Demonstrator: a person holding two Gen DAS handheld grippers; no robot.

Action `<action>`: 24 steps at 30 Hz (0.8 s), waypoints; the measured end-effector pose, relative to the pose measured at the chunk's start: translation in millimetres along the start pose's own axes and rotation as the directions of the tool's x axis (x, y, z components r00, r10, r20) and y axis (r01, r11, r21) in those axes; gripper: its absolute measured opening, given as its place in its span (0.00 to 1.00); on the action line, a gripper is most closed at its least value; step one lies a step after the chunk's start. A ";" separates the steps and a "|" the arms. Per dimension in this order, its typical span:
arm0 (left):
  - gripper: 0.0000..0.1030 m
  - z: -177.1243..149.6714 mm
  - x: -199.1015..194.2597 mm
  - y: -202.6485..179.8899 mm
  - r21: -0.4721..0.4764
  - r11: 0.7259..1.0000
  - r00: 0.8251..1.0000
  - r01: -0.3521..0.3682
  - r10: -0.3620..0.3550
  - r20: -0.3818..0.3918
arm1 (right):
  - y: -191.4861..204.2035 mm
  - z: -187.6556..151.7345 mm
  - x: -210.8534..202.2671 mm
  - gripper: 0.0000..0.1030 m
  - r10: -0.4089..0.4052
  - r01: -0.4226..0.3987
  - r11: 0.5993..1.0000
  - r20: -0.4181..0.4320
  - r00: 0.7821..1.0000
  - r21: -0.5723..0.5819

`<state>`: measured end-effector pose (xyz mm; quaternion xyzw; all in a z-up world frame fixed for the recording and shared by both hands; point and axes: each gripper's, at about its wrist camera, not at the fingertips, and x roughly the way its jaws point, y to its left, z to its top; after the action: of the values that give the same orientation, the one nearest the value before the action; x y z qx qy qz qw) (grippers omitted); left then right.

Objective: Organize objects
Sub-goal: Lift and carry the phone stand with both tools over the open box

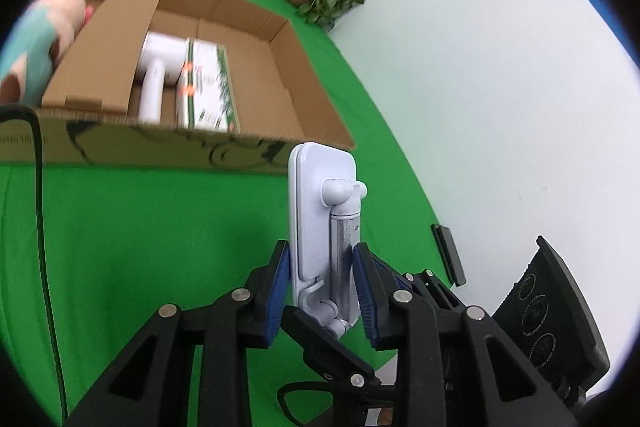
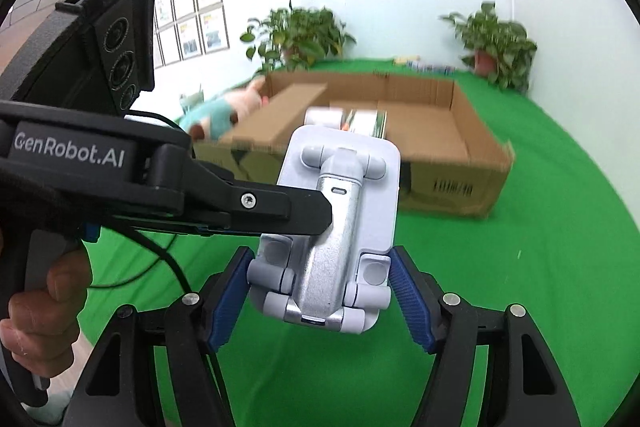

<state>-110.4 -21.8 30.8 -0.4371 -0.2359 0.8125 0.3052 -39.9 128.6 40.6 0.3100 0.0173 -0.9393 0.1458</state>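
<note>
The left hand-held gripper (image 1: 320, 279) is clamped on a white folding stand (image 1: 322, 219), held up in the air over the green bench (image 1: 140, 247), near the front wall of the cardboard box (image 1: 256, 151). The right hand-held gripper (image 2: 320, 291) is spread apart around the stand's bottom, maybe touching one side. The stand could slip if both pull, and blur hides the box's things.
</note>
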 end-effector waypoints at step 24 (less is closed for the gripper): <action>0.29 132.9 1.0 -60.9 0.178 0.984 0.998 -0.016 0.006 0.056 | -52.2 139.1 7.4 0.64 -0.051 0.048 0.999 0.114 0.992 0.023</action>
<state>-206.7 6.2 137.2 -0.3866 -0.1678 0.8439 0.3318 -140.8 159.5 145.5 0.2566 0.0070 -0.9590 0.1200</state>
